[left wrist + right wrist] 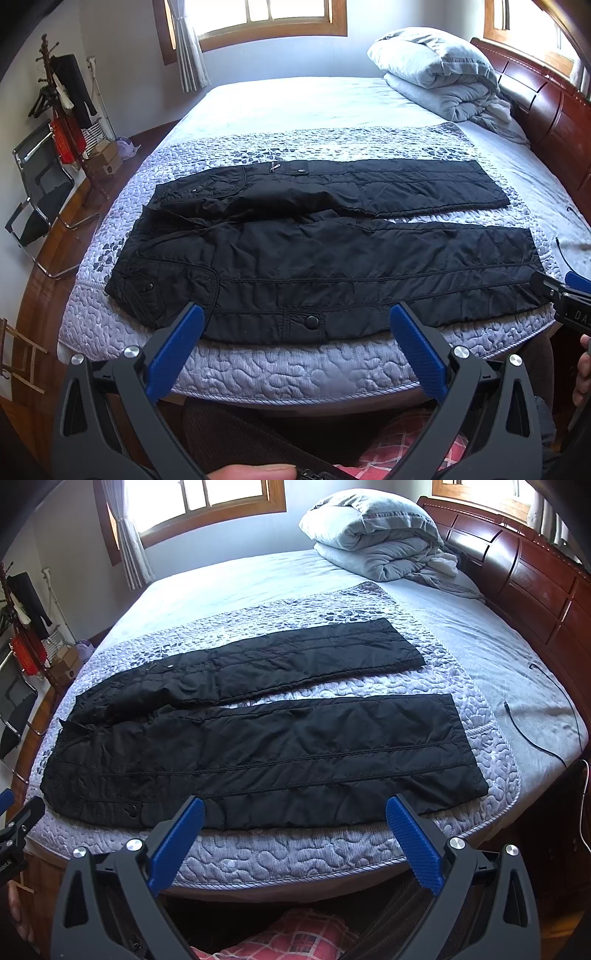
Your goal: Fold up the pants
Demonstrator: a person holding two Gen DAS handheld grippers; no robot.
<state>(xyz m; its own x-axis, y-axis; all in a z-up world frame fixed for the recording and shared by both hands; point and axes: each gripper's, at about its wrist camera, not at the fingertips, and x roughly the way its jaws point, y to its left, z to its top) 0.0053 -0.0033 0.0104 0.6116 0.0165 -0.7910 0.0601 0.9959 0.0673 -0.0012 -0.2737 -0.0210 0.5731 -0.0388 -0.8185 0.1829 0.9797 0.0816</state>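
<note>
the black quilted pants (325, 254) lay flat on the bed (295, 103), long axis running left to right along the near edge. the waistband pointed left; both cuffs pointed right. the legs were spread apart in a narrow v, one near and one far, with snap buttons showing on the pockets. beneath them lay a lavender coverlet (280, 369) stitched in a pebble pattern. a folded grey duvet (436, 70) sat well apart at the far right, by the dark wooden headboard (546, 107). a black cable (532, 734) lay on the sheet right of the cuffs. the left gripper (295, 347) and right gripper (293, 834) hovered over the near edge, blue fingers spread wide, holding nothing.
</note>
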